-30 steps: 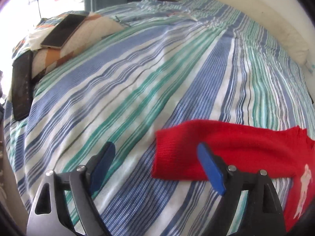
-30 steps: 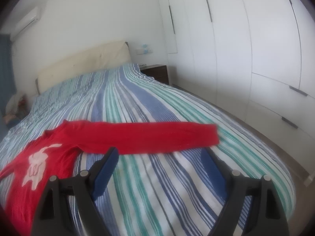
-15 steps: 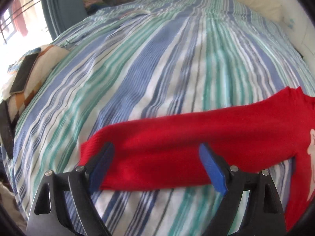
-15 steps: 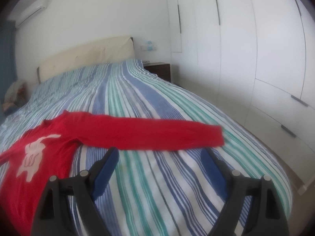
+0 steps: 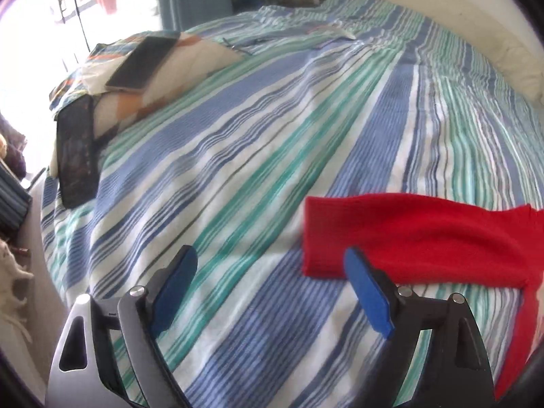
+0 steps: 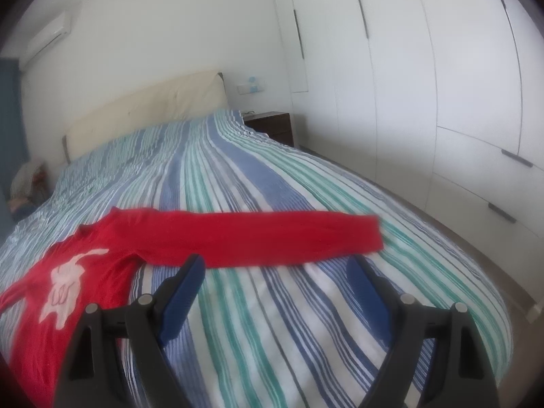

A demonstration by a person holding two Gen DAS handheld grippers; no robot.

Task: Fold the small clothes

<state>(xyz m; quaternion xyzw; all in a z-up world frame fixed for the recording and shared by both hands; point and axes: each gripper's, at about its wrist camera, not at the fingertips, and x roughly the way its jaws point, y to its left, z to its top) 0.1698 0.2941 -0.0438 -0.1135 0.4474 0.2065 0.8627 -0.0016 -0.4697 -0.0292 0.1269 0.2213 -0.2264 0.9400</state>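
Note:
A small red long-sleeved top (image 6: 112, 255) with a white figure printed on its front lies flat on the striped bed cover (image 6: 258, 333). One sleeve (image 6: 272, 238) stretches out to the right in the right wrist view. The other sleeve (image 5: 418, 241) ends at a cuff in the left wrist view. My left gripper (image 5: 272, 272) hangs open above the cover, its right finger over the cuff's near corner, nothing between the pads. My right gripper (image 6: 275, 278) is open just in front of the stretched sleeve, holding nothing.
A patterned pillow (image 5: 176, 68) with a phone (image 5: 142, 63) on it lies at the bed's left side, a dark flat device (image 5: 76, 156) beside it. The padded headboard (image 6: 146, 112), a bedside table (image 6: 272, 125) and white wardrobe doors (image 6: 442, 85) border the bed.
The left gripper swung right over the sleeve half a second ago, then back left, so the cuff again sits by its right finger. The right gripper has barely shifted.

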